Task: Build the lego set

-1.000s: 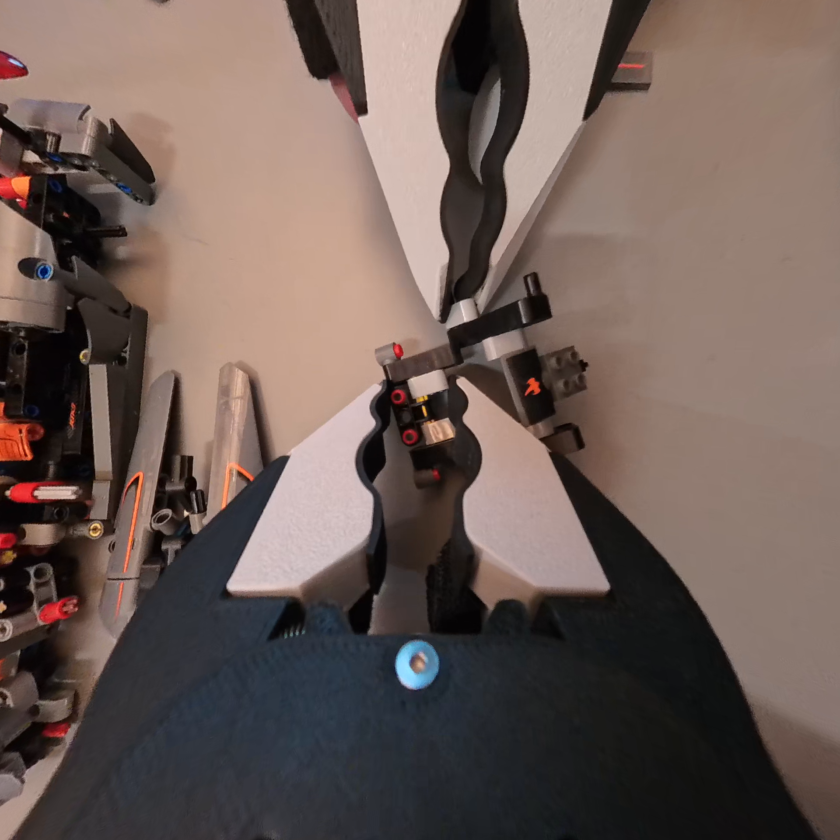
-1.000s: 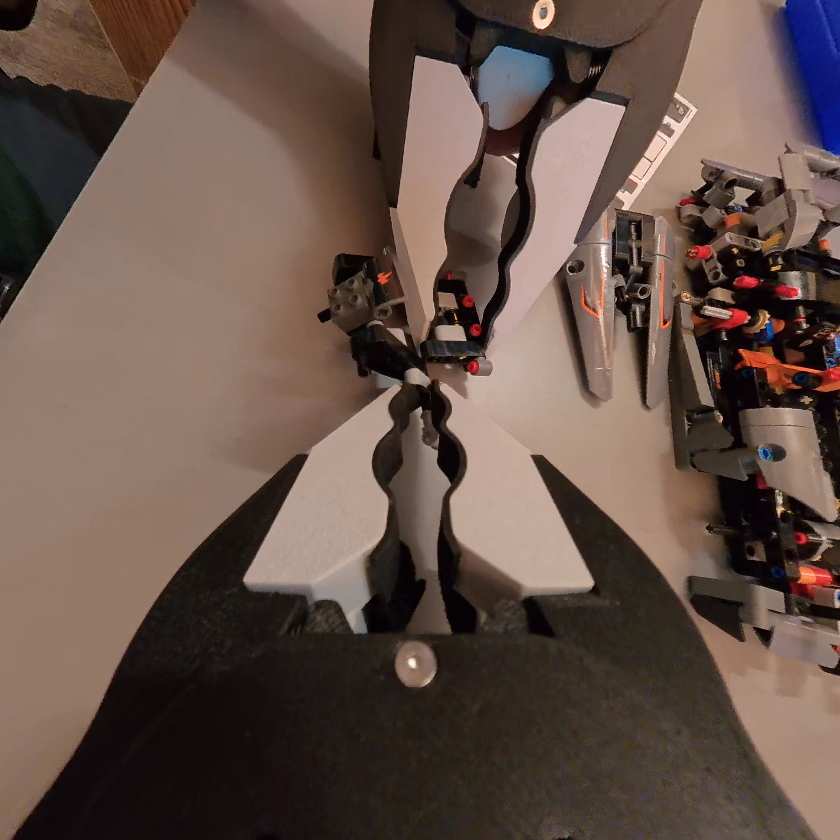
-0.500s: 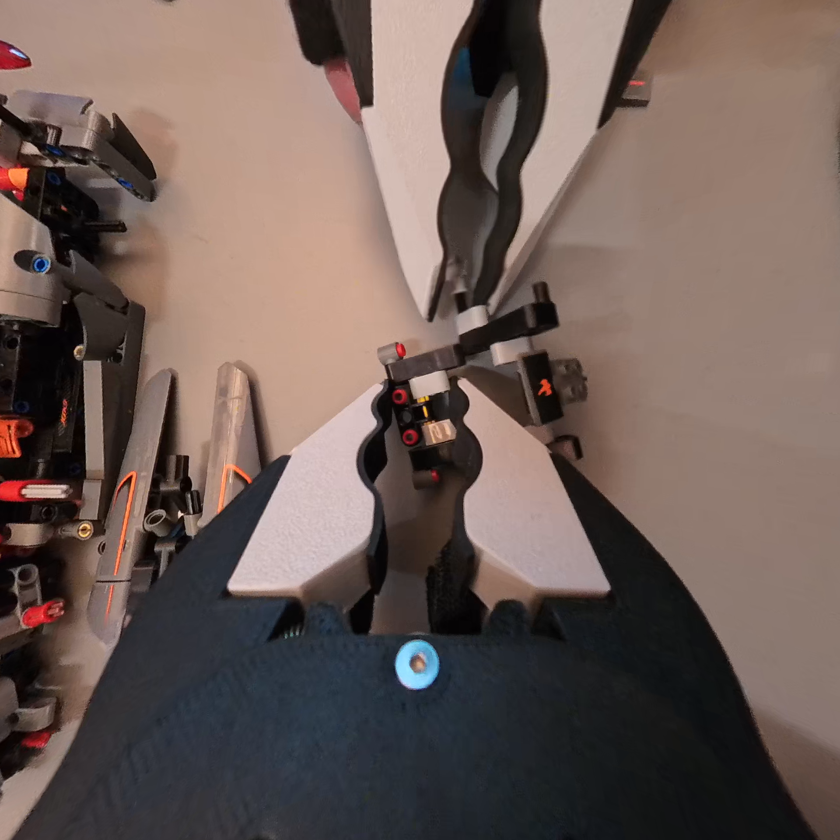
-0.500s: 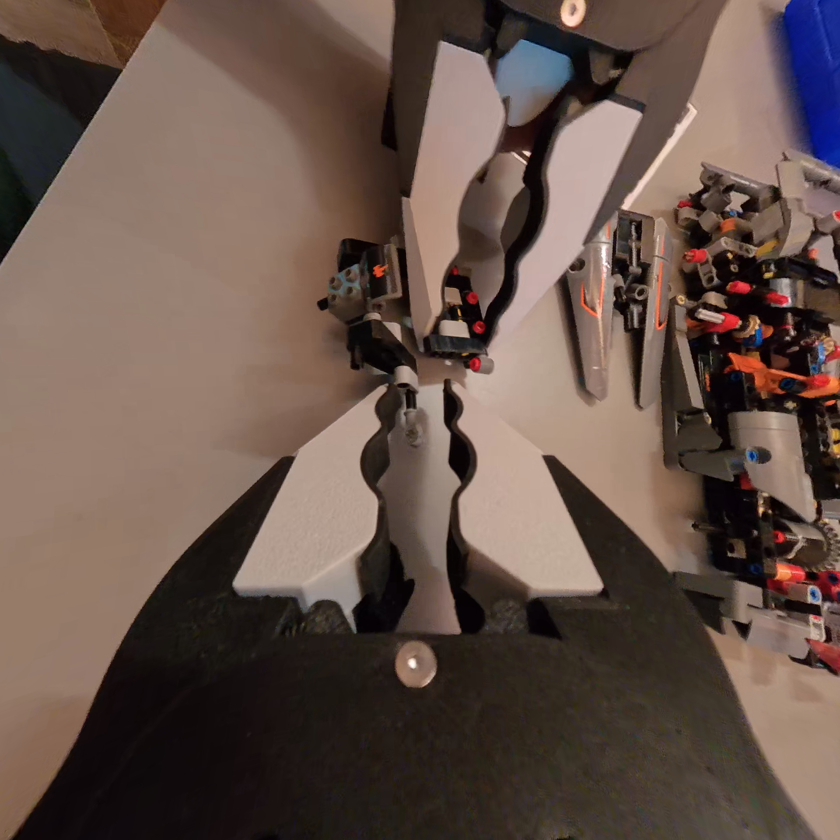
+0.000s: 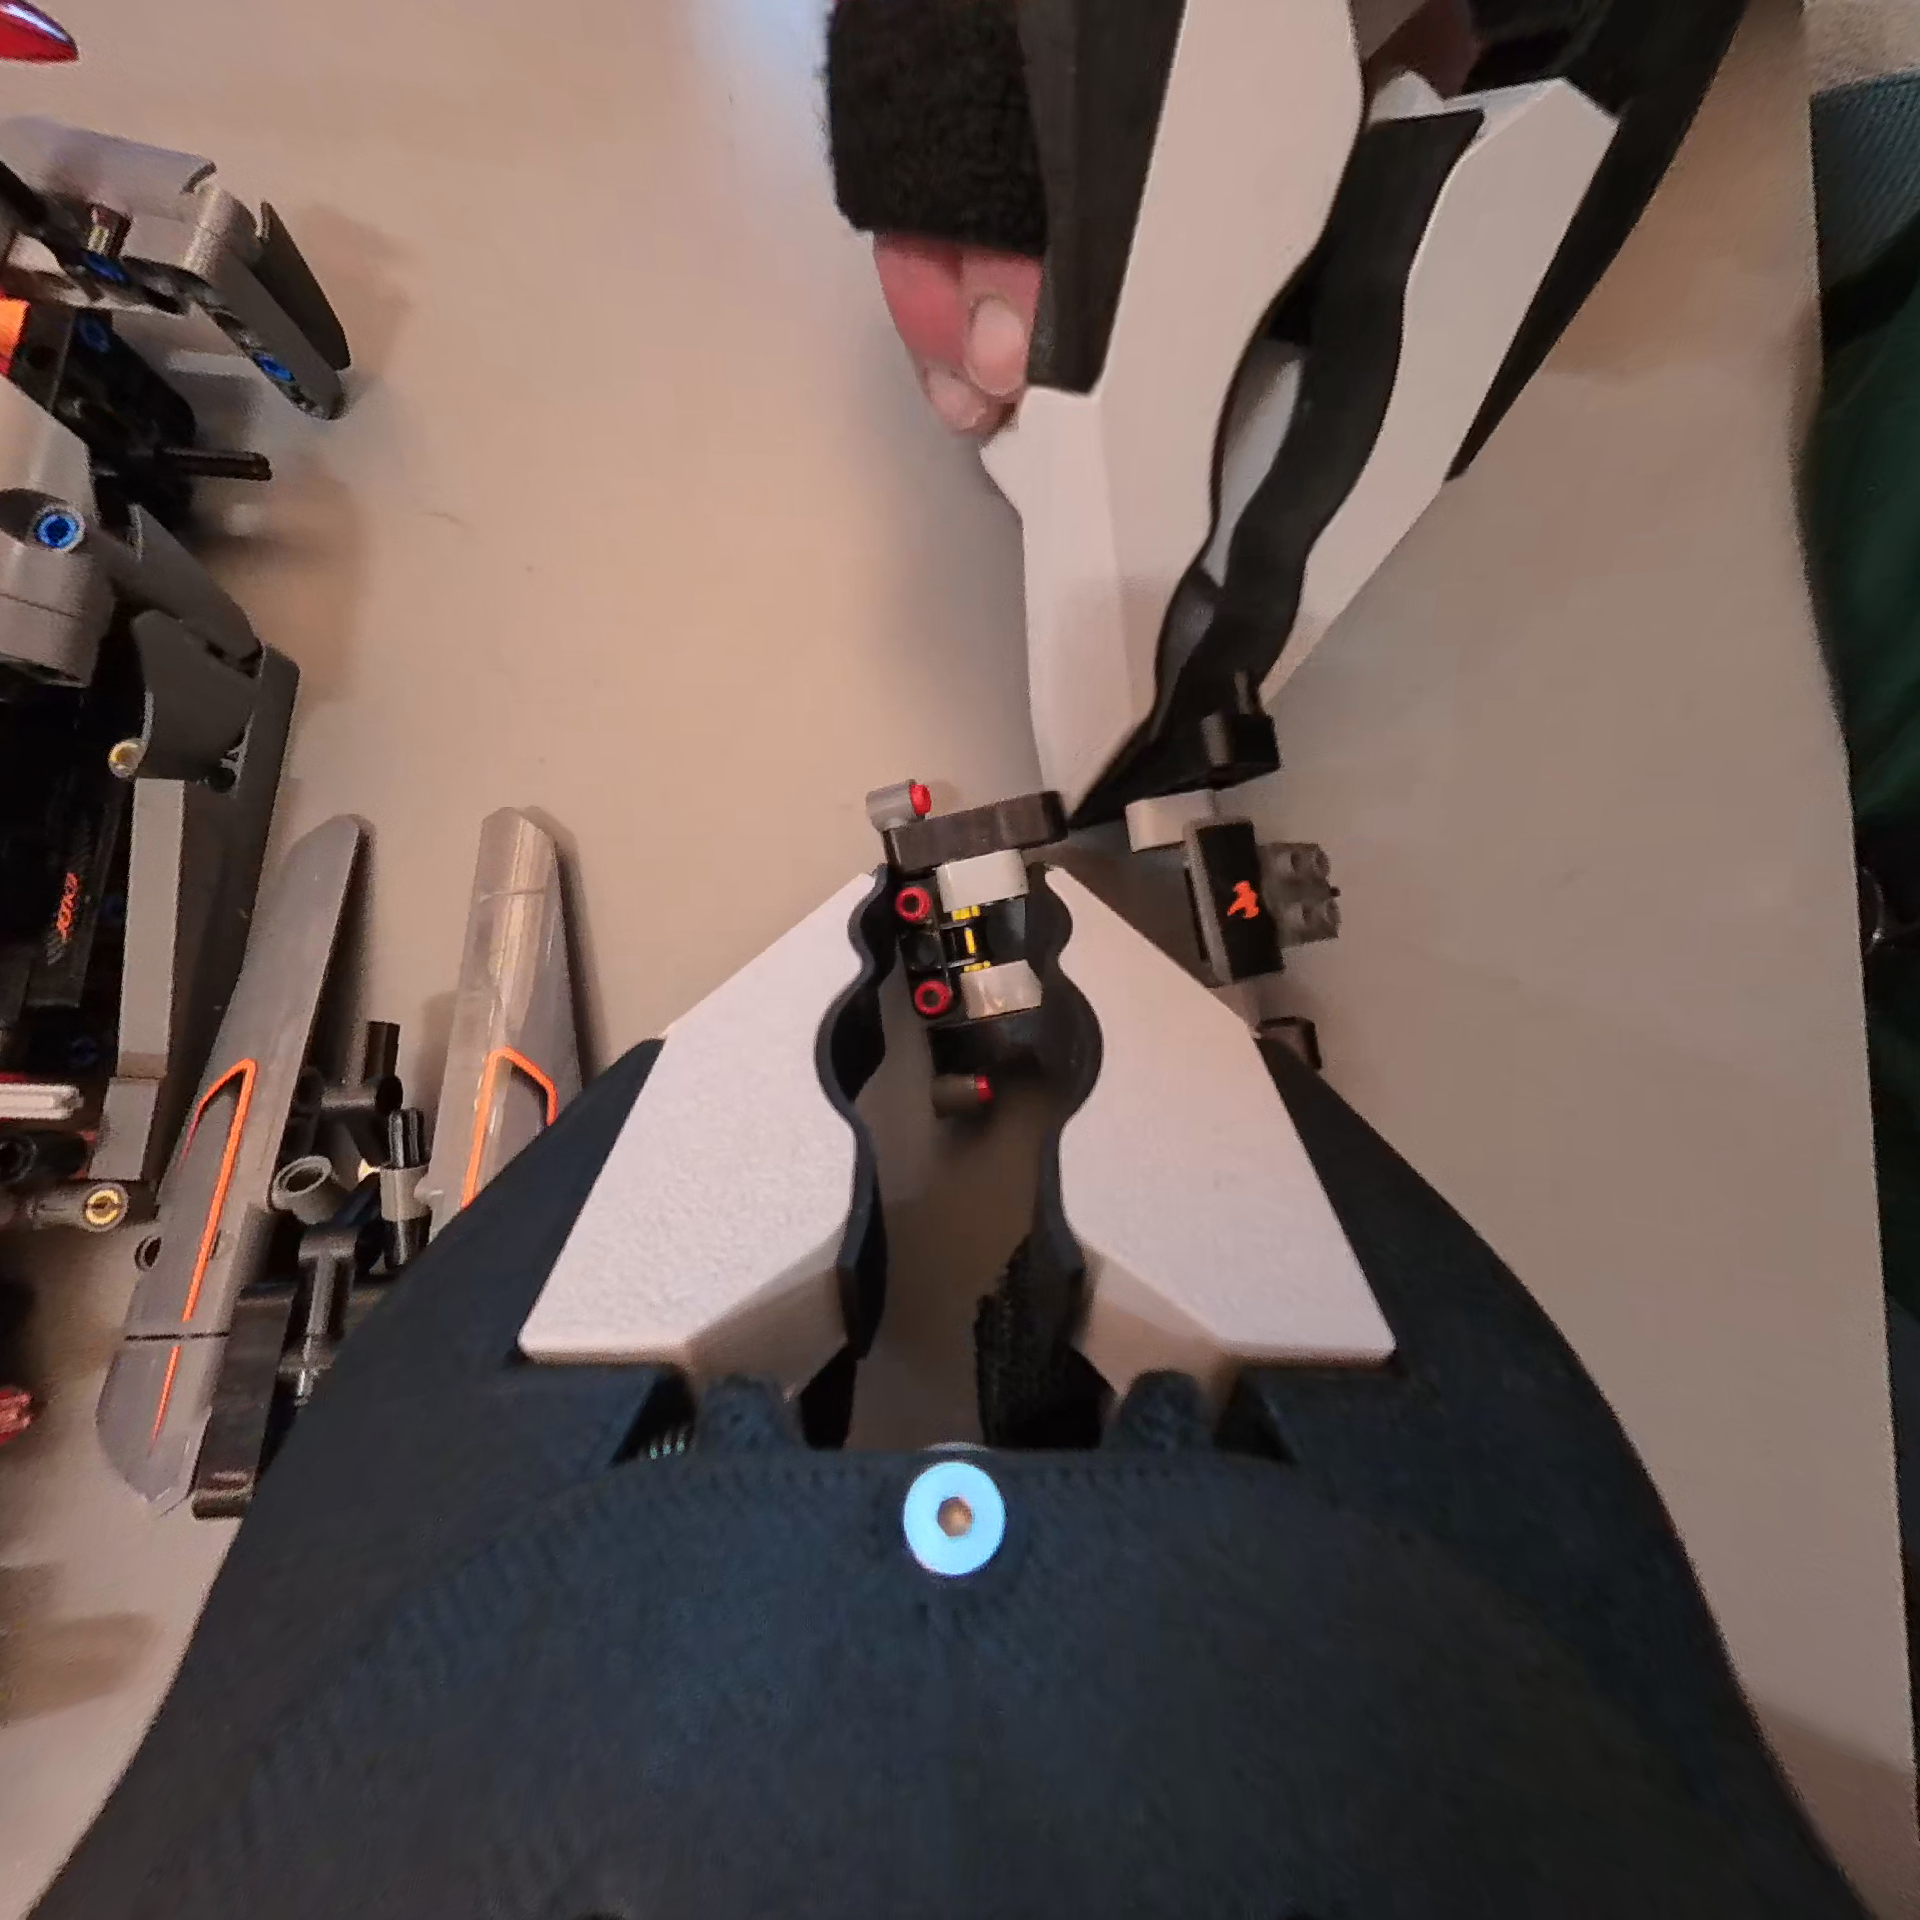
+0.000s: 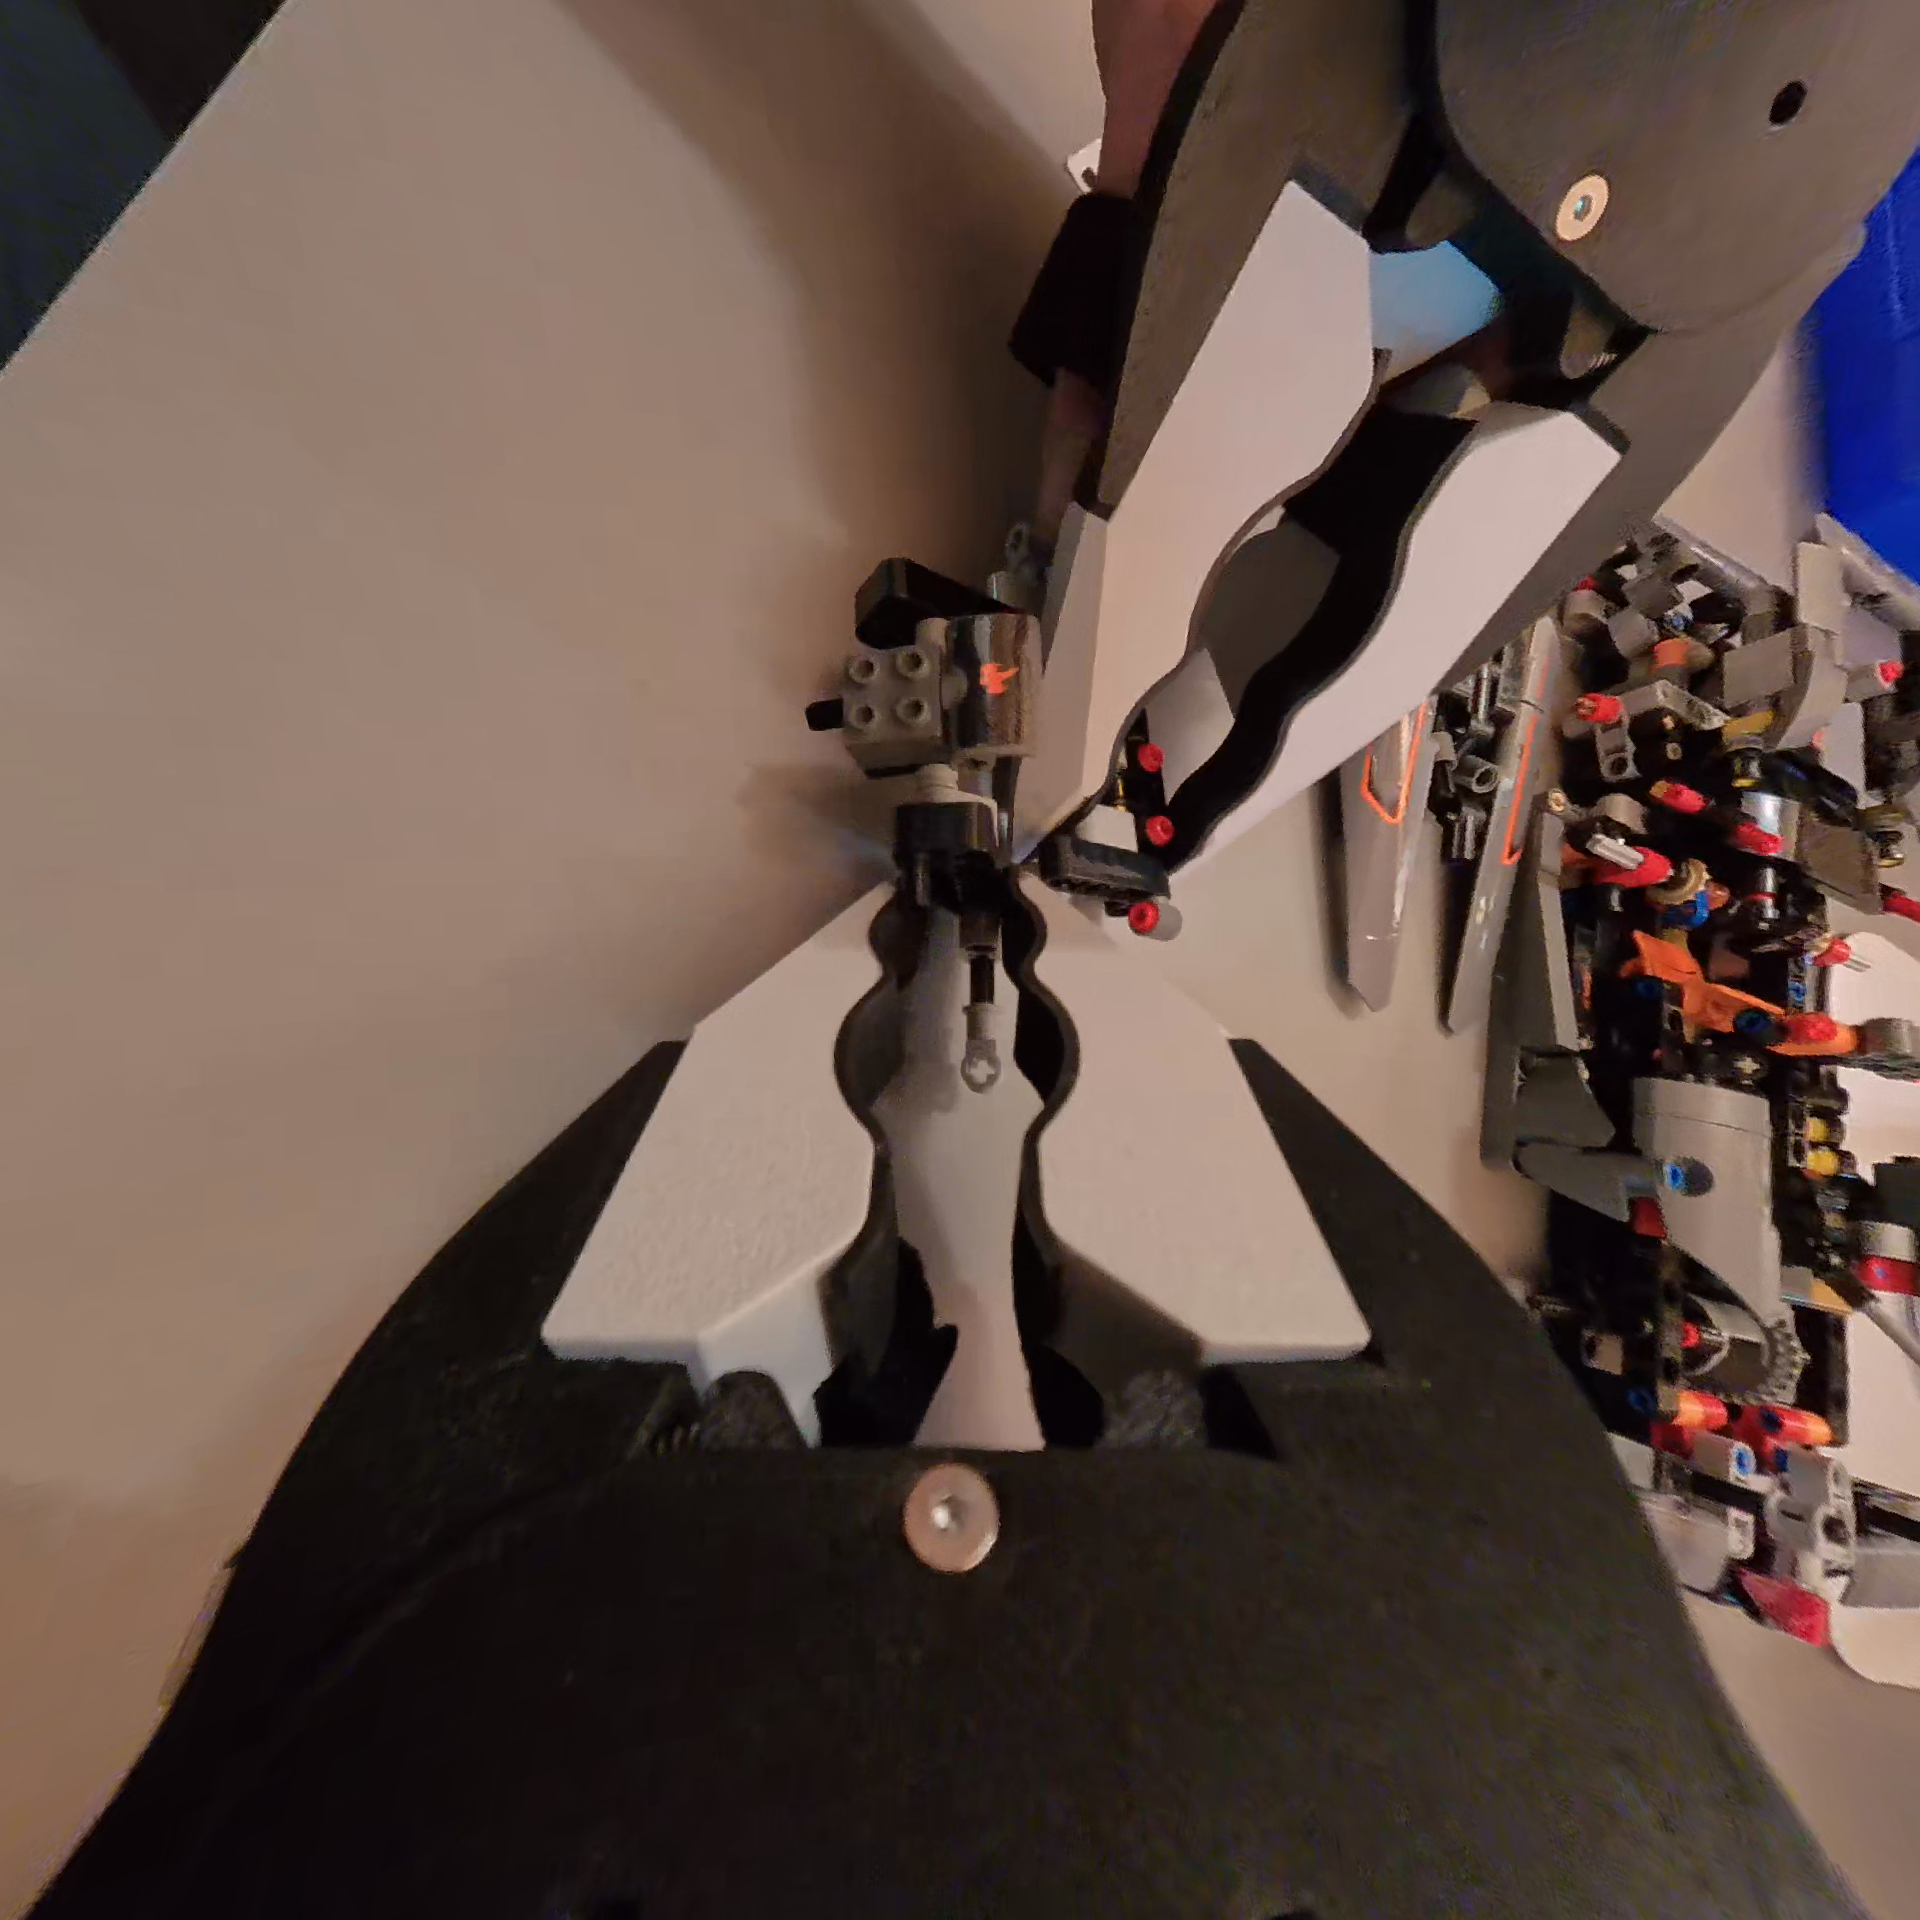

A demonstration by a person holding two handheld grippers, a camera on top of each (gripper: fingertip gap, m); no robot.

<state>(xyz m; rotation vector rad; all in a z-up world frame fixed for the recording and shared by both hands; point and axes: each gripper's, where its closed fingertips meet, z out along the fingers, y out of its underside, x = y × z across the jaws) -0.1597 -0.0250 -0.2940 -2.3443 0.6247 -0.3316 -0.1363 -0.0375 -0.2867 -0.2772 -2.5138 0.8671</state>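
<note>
A small Lego sub-assembly point(image 5: 966, 951) of black beams, red pins and grey connectors hangs between both grippers just above the table. My left gripper point(image 5: 961, 894) is shut on its end with the red pins. My right gripper point(image 6: 954, 899) is shut on the black connector point(image 6: 951, 842) at its other end, with a thin axle point(image 6: 979, 1013) lying between the fingers. A black block with an orange mark point(image 5: 1236, 914) and a grey studded brick point(image 6: 883, 701) hang off the side. The right gripper point(image 5: 1174, 758) shows in the left wrist view, and the left gripper point(image 6: 1107, 847) in the right wrist view.
The large part-built model point(image 6: 1714, 1039) lies on the table, at the left edge of the left wrist view point(image 5: 62, 623). Two grey panels with orange lines point(image 5: 229, 1143) lie beside it. A blue bin point(image 6: 1870, 364) stands behind. The table edge point(image 5: 1808, 520) is close. My left and right fingertips are right by each other.
The two grippers have swung out of line and now meet at an angle. The sub-assembly has bent at its joint, so the orange-marked block has turned. Both grippers still hold it.
</note>
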